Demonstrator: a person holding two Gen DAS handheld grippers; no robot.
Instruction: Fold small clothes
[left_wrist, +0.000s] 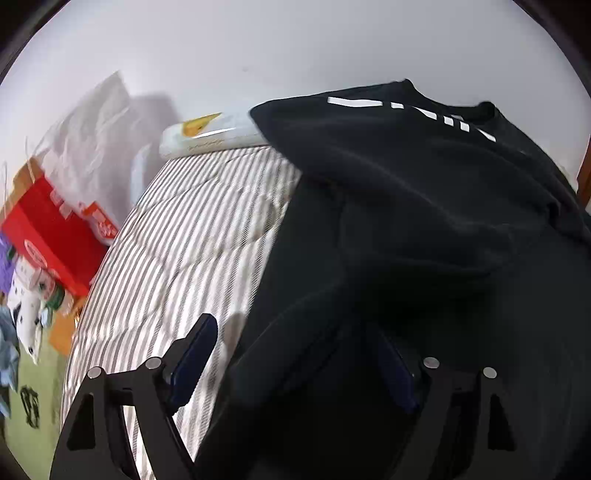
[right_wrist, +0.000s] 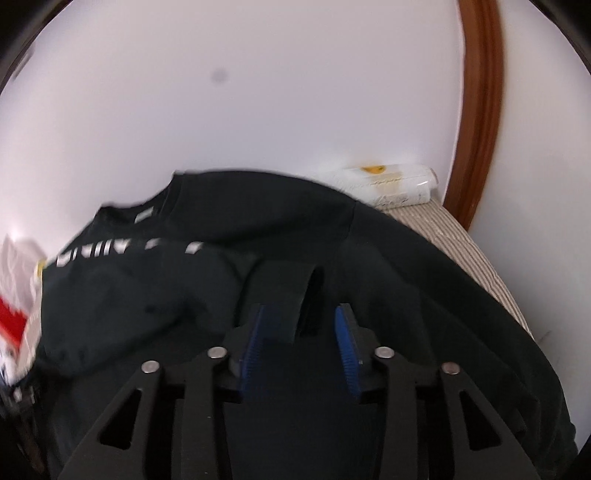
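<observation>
Right wrist view: black shirt spread on striped bed, below tissue pack. Right gripper fingers parted over cuff, nothing pinched. Left gripper wide, straddling shirt edge, no clamp. Advice: pinch hem fully before lifting.

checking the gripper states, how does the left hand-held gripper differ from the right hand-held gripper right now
The left hand-held gripper stands wide open; the right hand-held gripper is narrower.

The left one straddles the black shirt's edge, one finger over the striped bedcover; the right one sits wholly over the shirt.

A fold of shirt rises between the right pads, seemingly not pinched; the left's grip is unclear.

Both have blue pads and point down at the shirt.
</observation>
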